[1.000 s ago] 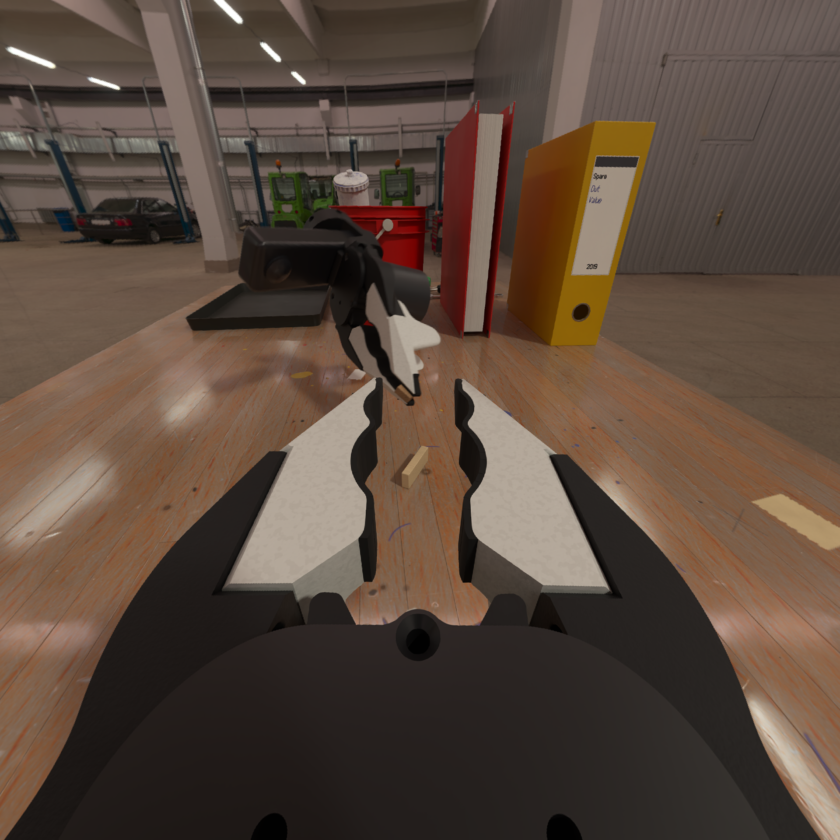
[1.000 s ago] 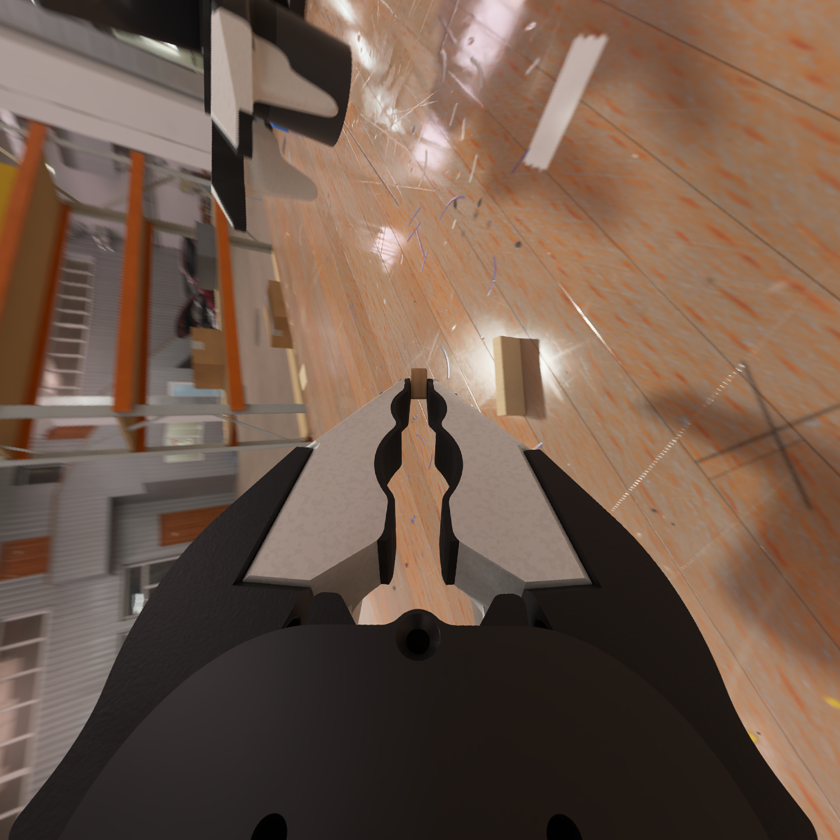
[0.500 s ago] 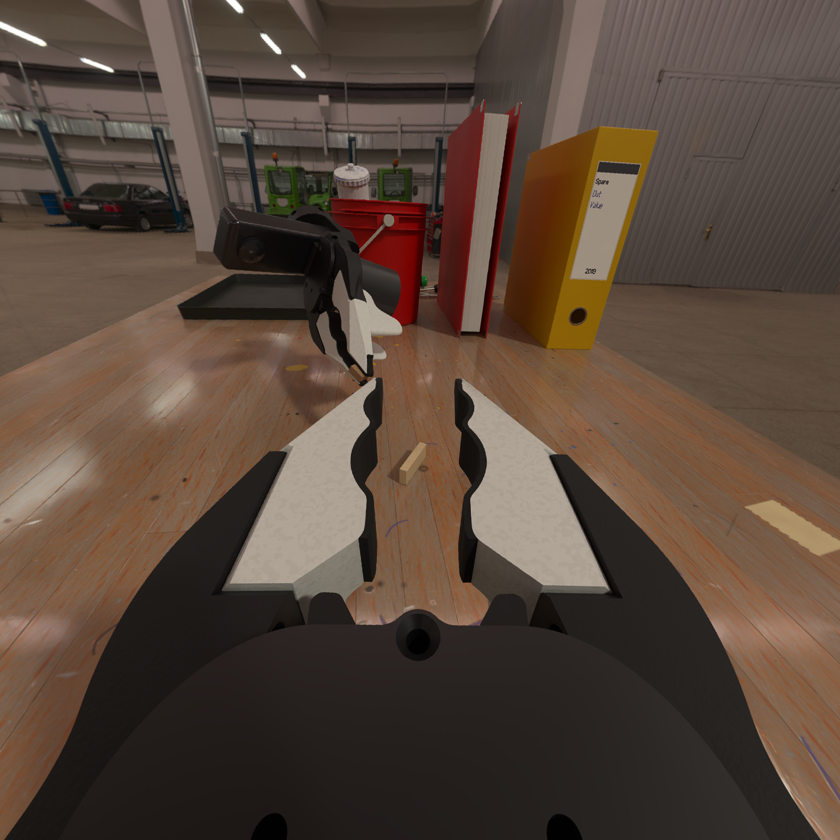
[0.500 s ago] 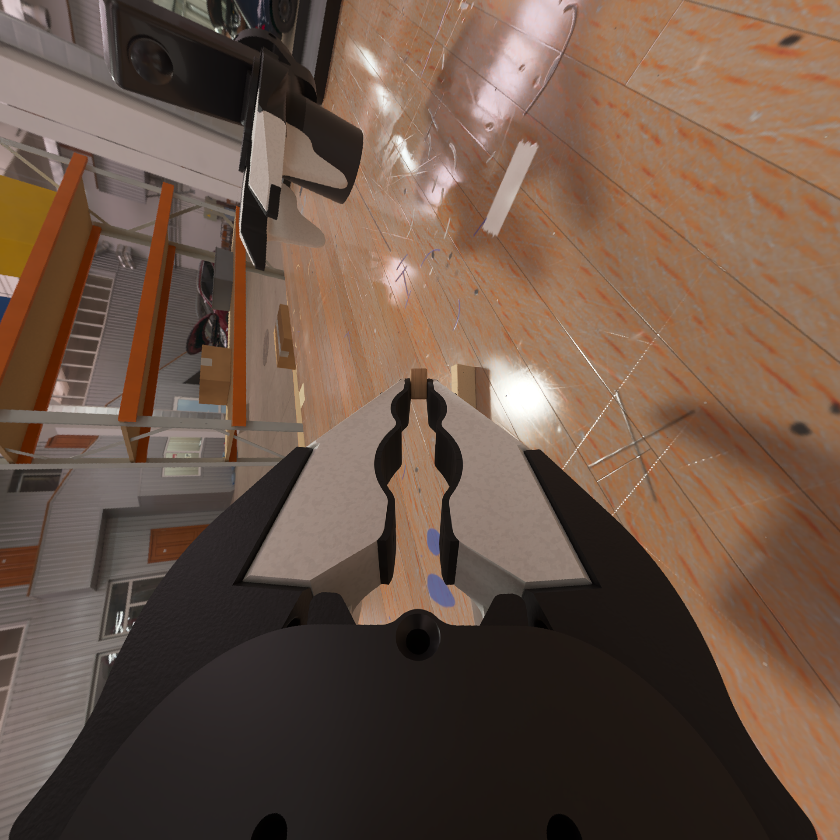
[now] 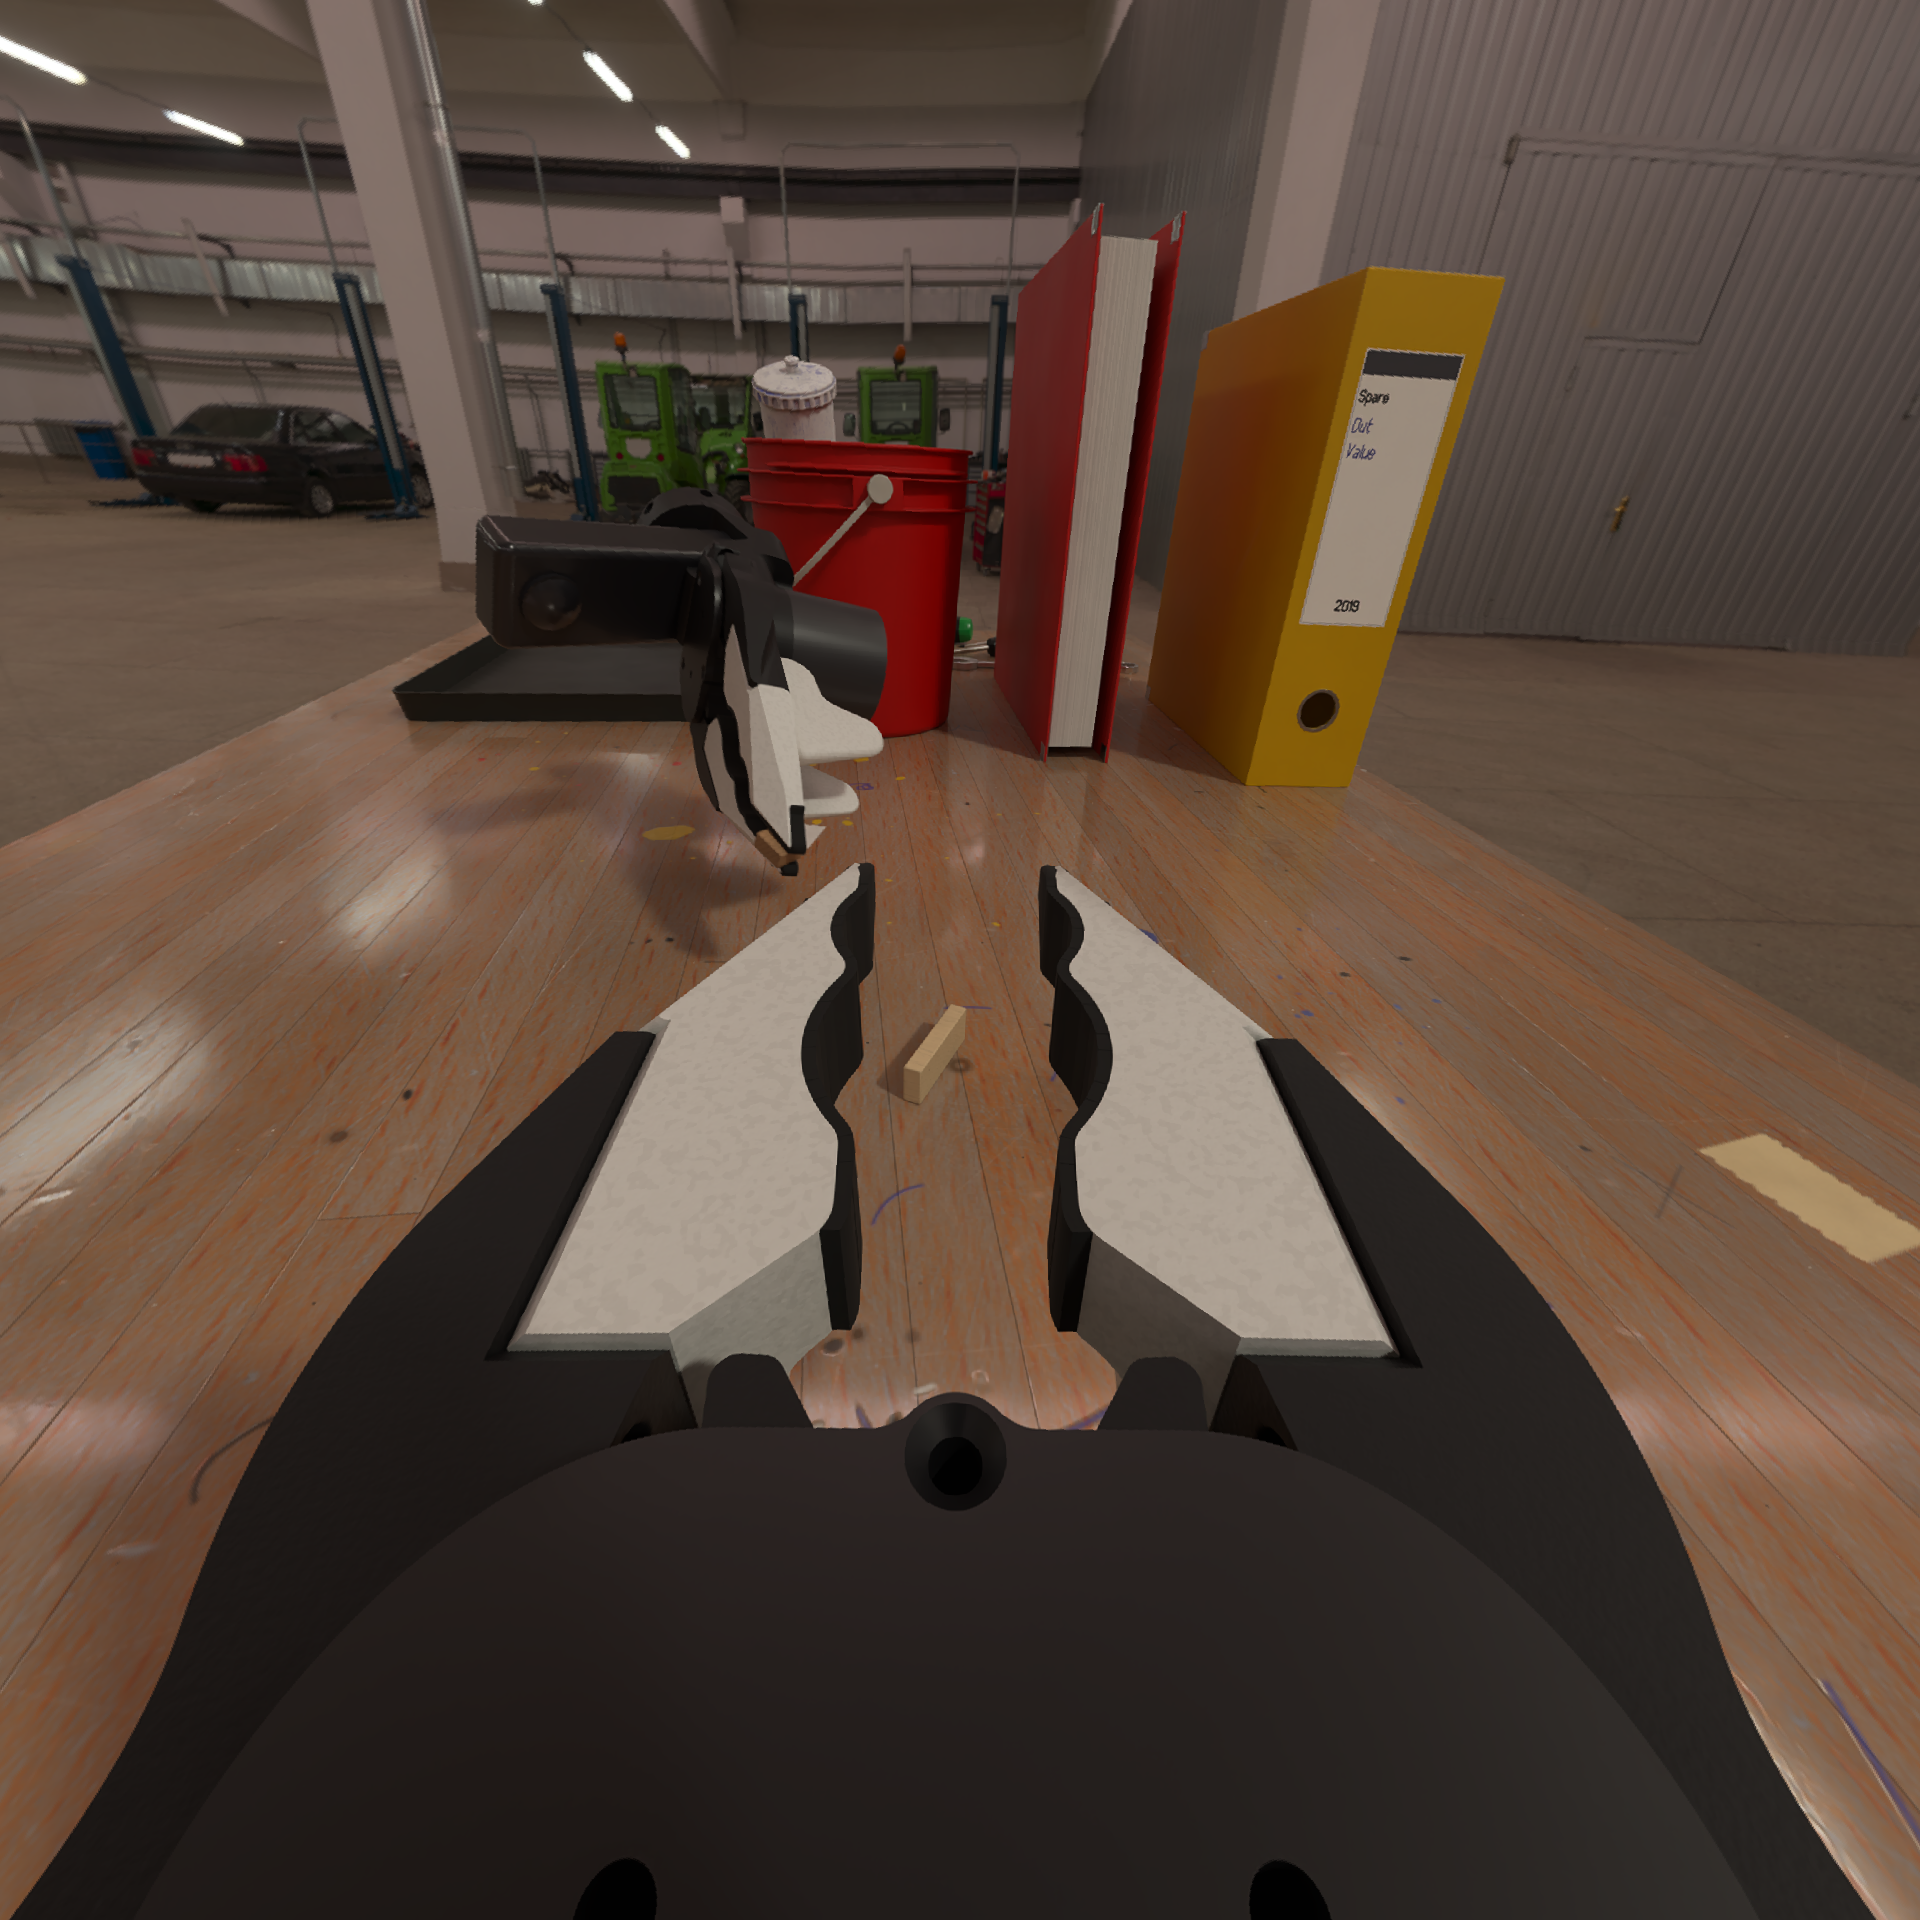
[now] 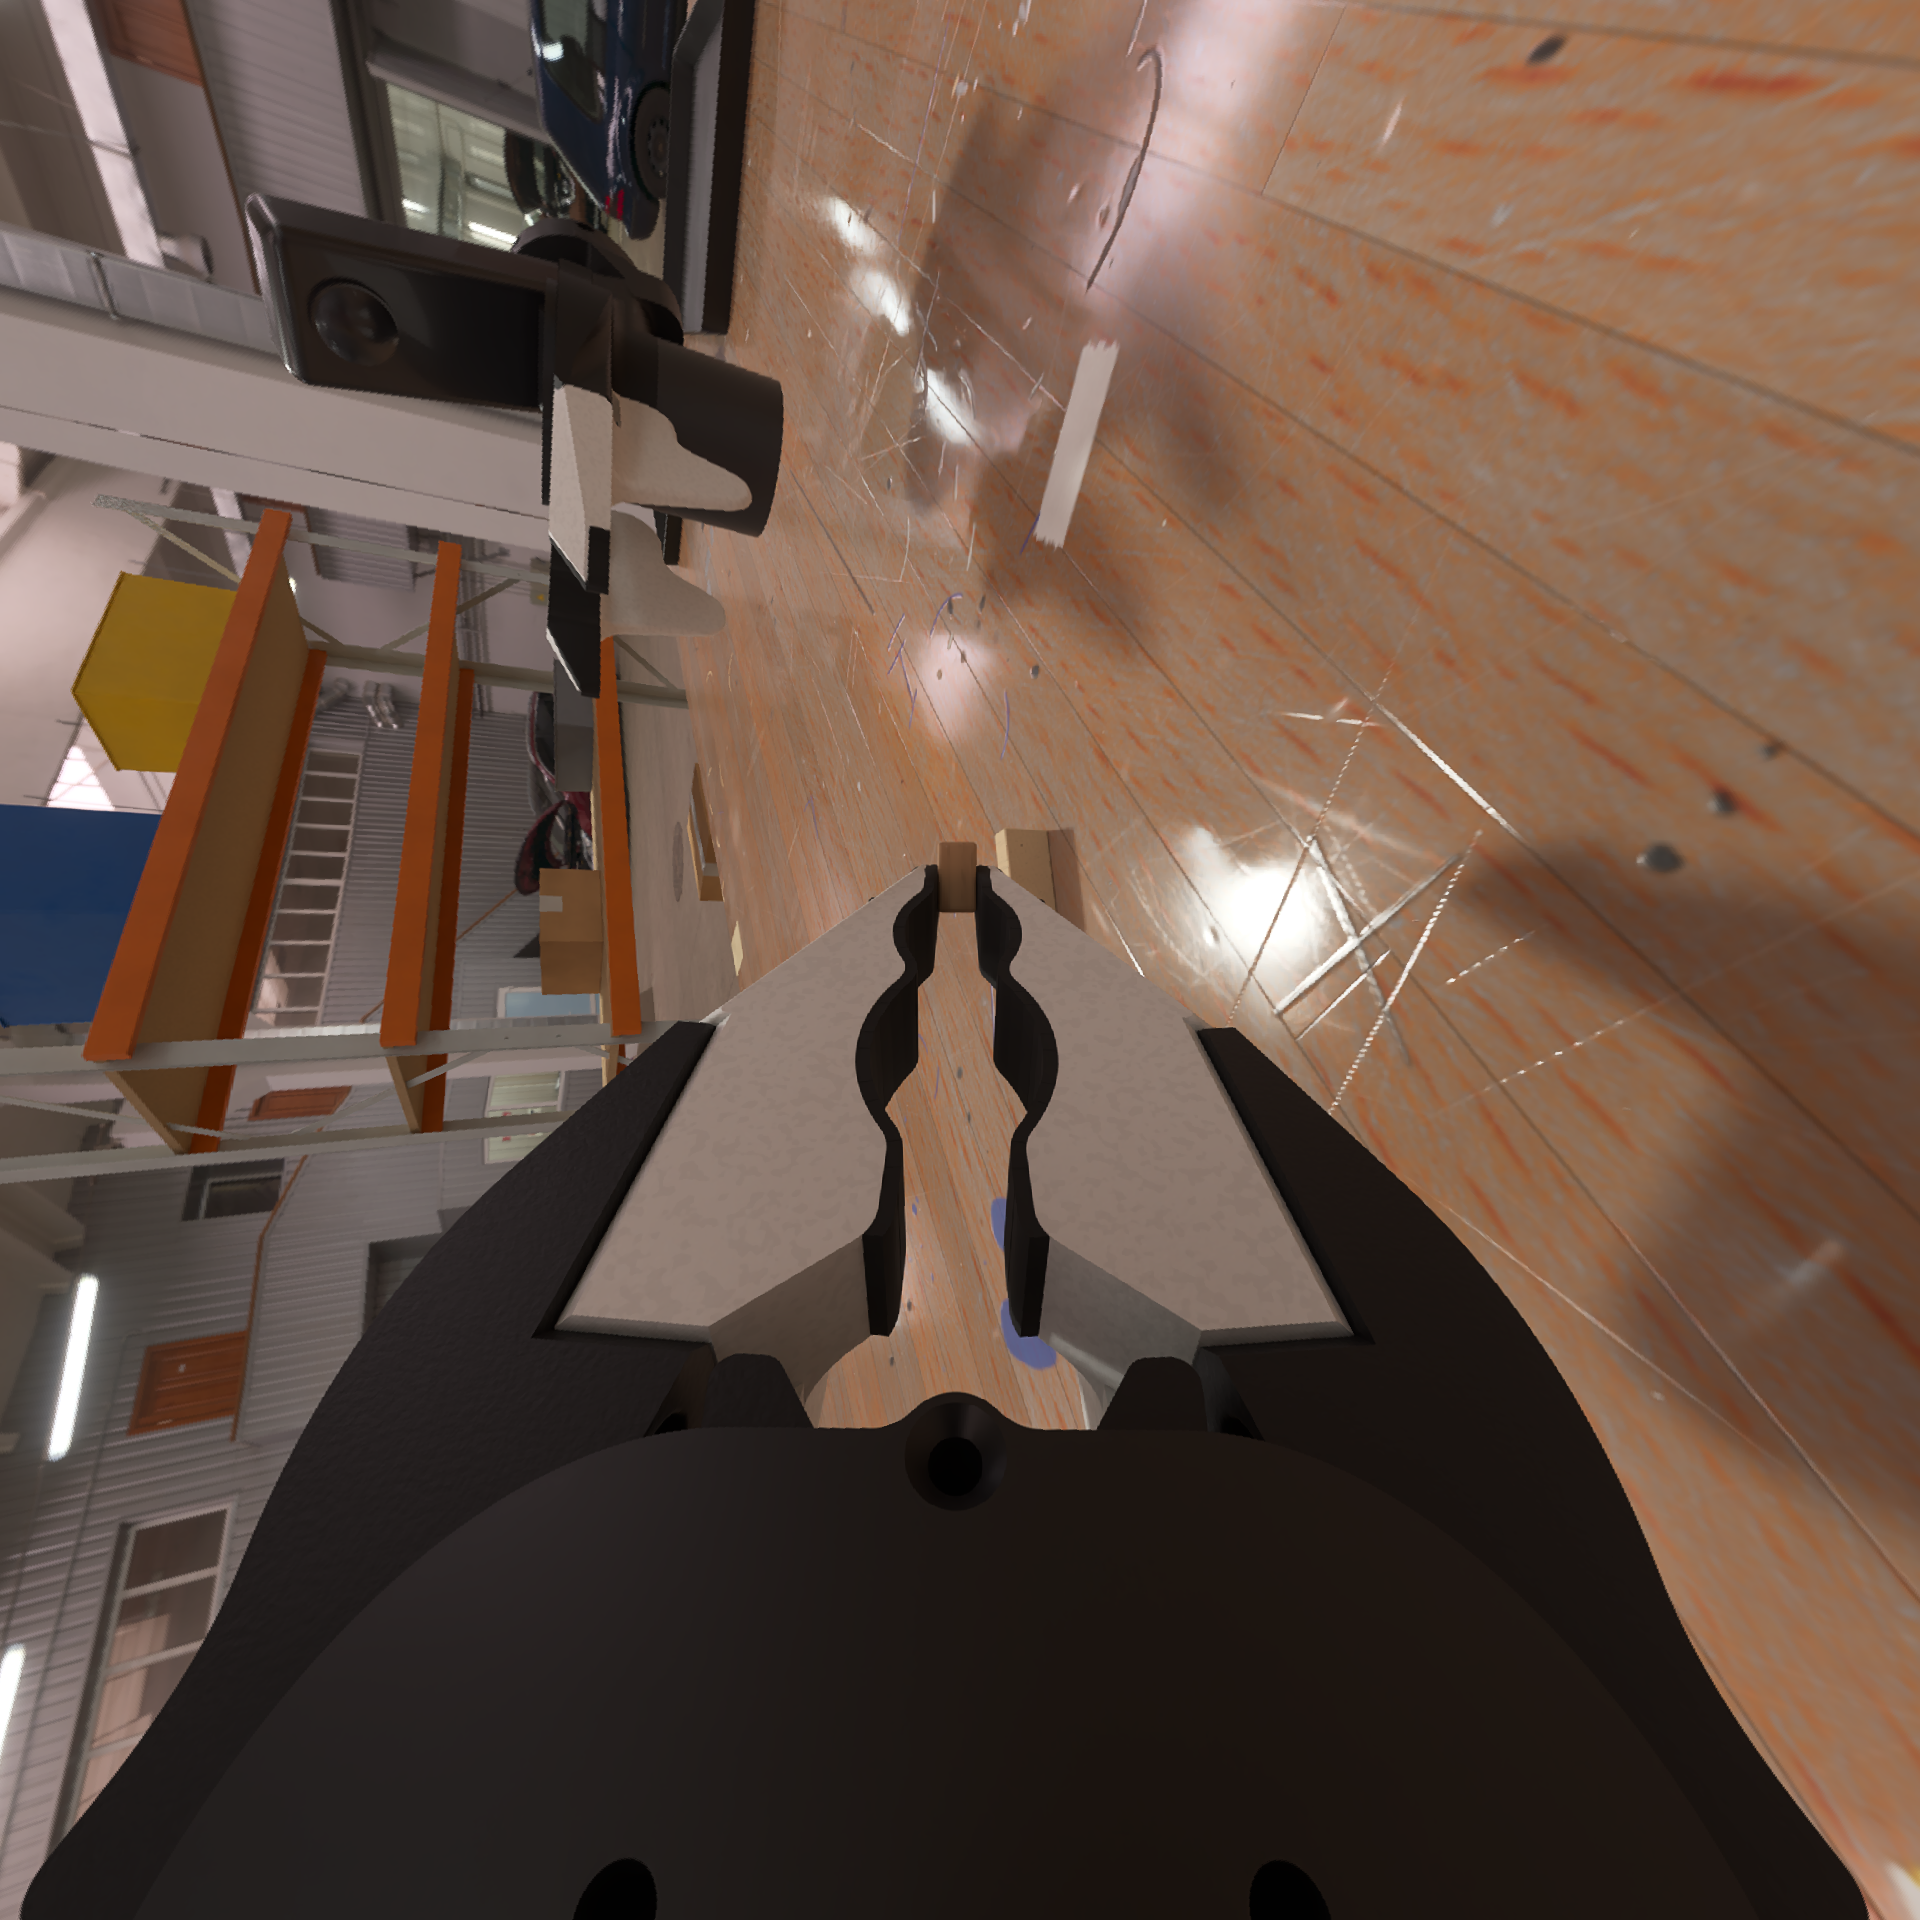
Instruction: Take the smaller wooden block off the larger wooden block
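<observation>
Right hand-held gripper (image 6: pixel 956 883) clamped on smaller wooden block (image 6: pixel 956 878) at fingertips, held clear above table (image 5: pixel 312 987) so larger wooden block (image 5: pixel 933 1051) lies bare, framed between left hand-held gripper (image 5: pixel 954 883) fingers, spread apart, idle.

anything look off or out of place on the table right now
Nothing spilled or broken. The small block is clamped in the right gripper above the table, apart from the larger block, which lies flat between the open left gripper's fingers. The red book and yellow binder stand upright.
</observation>
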Tool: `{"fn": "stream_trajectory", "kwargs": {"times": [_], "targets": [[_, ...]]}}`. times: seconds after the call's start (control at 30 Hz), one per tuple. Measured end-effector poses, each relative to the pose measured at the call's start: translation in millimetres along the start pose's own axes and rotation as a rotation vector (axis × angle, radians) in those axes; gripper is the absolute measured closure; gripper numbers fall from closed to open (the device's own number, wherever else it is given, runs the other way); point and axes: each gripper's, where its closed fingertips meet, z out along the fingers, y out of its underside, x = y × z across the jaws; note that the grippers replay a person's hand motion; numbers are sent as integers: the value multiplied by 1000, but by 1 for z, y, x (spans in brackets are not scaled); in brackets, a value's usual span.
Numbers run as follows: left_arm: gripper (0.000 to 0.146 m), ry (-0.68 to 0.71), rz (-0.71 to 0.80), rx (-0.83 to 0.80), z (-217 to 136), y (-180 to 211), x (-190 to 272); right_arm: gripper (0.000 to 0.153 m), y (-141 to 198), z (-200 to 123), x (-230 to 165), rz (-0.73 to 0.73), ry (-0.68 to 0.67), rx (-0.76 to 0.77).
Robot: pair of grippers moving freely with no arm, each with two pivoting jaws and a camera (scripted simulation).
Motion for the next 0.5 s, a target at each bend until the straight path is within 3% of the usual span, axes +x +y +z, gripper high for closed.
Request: {"fn": "stream_trajectory", "kwargs": {"times": [0.5], "targets": [[115,7,-40,-16,2,8,-4,146,-18,-25,11,-20,-6,40]]}}
